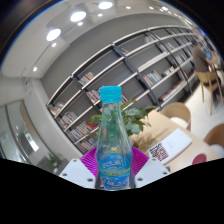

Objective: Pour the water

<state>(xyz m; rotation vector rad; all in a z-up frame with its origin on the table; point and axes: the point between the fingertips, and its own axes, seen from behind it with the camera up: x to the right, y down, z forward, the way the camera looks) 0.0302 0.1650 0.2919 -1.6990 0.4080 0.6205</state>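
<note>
The tool (115,160) has its pink pads clamped on the capped bottle (113,140), held upright; the cap (110,94) must come off before tilting slowly.

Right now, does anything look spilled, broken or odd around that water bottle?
Nothing stands out. The water bottle stands upright between the tool's pink pads, its blue cap on and no spill visible. Behind it, the bookshelves only look curved because of the wide-angle lens.
</note>
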